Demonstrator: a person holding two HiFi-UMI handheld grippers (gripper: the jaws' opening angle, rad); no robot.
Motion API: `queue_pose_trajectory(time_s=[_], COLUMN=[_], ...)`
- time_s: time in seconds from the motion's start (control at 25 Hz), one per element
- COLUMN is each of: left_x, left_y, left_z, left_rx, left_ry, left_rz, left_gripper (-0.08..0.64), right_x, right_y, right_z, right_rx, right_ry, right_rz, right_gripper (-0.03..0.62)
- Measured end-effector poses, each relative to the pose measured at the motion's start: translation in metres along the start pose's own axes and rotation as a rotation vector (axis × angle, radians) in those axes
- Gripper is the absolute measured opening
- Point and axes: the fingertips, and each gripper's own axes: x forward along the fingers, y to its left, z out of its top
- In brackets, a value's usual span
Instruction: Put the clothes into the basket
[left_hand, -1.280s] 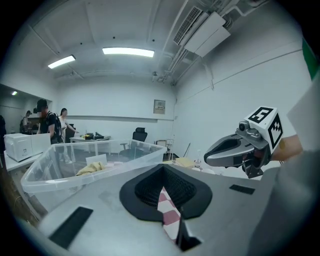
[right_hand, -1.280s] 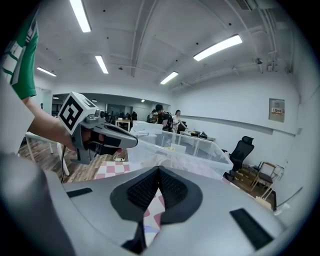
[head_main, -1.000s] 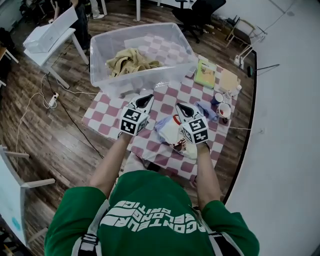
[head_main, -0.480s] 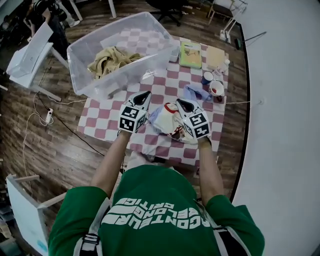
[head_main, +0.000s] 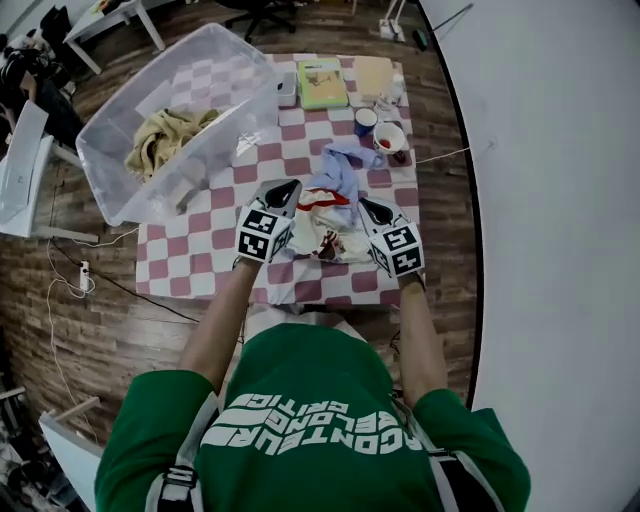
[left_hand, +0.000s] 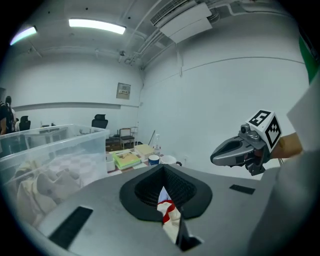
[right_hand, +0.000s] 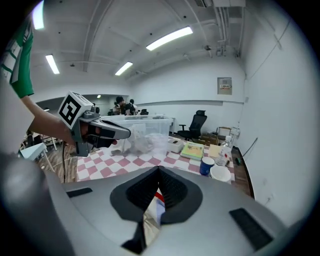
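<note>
Over on the left, the clear basket (head_main: 215, 140) has drifted to the upper corner of the head view. A second ago it sat dead ahead, with beige clothes (head_main: 165, 135) already inside. The left hand-held gripper (head_main: 289, 187) is clenched on a fold of the white, red-trimmed garment (head_main: 325, 215) (its own view shows the cloth pinched right in the jaws). The garment now spreads between both tools over the checked counter (head_main: 200, 250), more opened out than before, its pale blue end trailing toward the mugs (head_main: 389, 137). The right hand-held gripper (head_main: 366, 206) is clamped on the other edge. So it's gripped but not yet binned, and I reckon a carry left to the basket comes next. Both forearms reach forward side by side, tools angled down, tips toed inward.
</note>
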Motion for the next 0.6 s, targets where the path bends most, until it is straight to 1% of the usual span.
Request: queue_pose_trajectory(time_s=[0.2,0.48,0.52,0.56,0.6], left_x=[0.025,0.054,0.058,0.062,0.067], left_y=[-0.025,-0.039,-0.039,-0.040,-0.040], left_z=[-0.023,-0.072,-0.079,-0.087,-0.095], left_rx=[0.027,0.052,0.054,0.056,0.058], left_ry=[0.070,0.212,0.235,0.262,0.292], left_rz=[-0.065,-0.160,-0.170,-0.182,-0.194], left_gripper=[0.004,0.008,0.017,0.054,0.110], right_x=[-0.024,-0.032,-0.032,-0.032,-0.031], right_y=[-0.020,-0.011,-0.010,-0.007,-0.004], right_z=[-0.046,-0.116,-0.125,-0.133,-0.142], right_rx=[0.098,0.247,0.271,0.295,0.316], right_ry=[0.044,0.108,0.116,0.123,0.132], right_rz=[-0.076,-0.121,-0.125,-0.129,-0.131], right_gripper=[0.008,0.008,0.008,0.008,0.008])
